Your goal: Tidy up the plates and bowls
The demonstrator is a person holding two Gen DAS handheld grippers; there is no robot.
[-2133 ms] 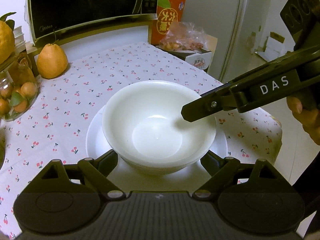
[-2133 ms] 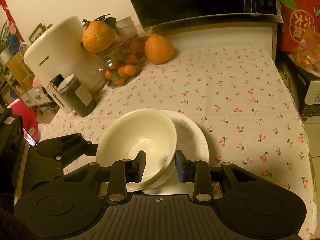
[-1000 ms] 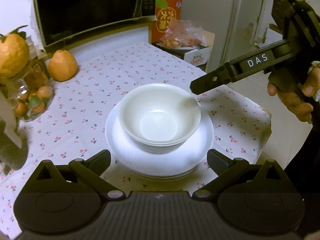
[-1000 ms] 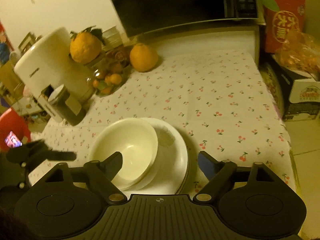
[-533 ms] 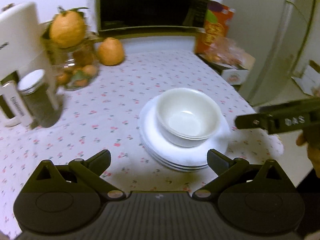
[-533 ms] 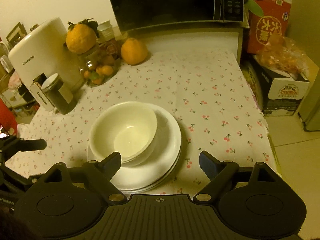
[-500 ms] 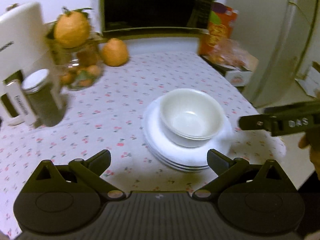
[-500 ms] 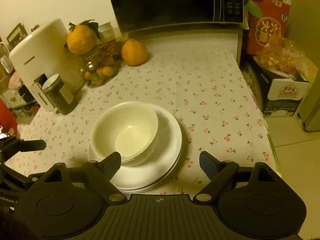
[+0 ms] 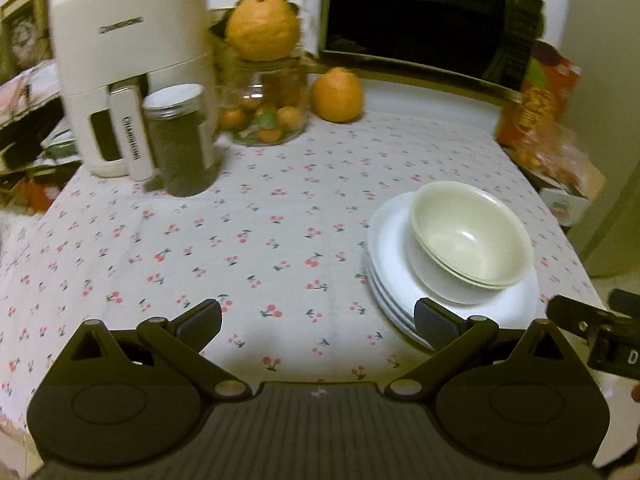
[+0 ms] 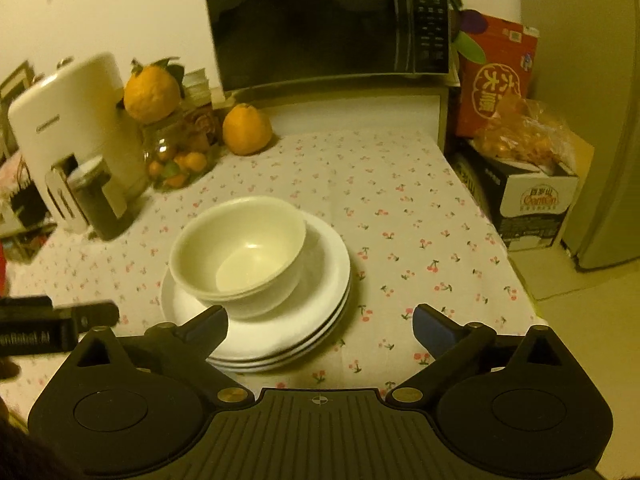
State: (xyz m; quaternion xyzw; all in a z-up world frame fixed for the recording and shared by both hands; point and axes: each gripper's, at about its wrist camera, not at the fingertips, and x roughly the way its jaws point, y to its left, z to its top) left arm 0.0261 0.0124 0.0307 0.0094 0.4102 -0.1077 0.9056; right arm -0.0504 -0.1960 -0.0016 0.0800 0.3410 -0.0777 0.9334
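Nested white bowls (image 9: 470, 240) sit on a stack of white plates (image 9: 390, 264) on the cherry-print tablecloth, at the right in the left wrist view. In the right wrist view the bowls (image 10: 240, 254) and plates (image 10: 324, 280) lie just ahead, left of centre. My left gripper (image 9: 318, 324) is open and empty, held back from the stack and to its left. My right gripper (image 10: 320, 326) is open and empty, above the near edge of the plates. Each gripper shows at the other view's edge.
A white appliance (image 9: 128, 72), a dark jar (image 9: 180, 140), a glass jar of small oranges (image 9: 266, 108) and a large orange (image 9: 338, 94) stand at the back. A black microwave (image 10: 328, 20), a red box (image 10: 494, 76) and a carton (image 10: 524, 196) are at the right.
Both grippers have pulled back from the bowls and plates. The right gripper, shut near the bowl rim two seconds ago, has opened. The left view has swung left, showing more tablecloth.
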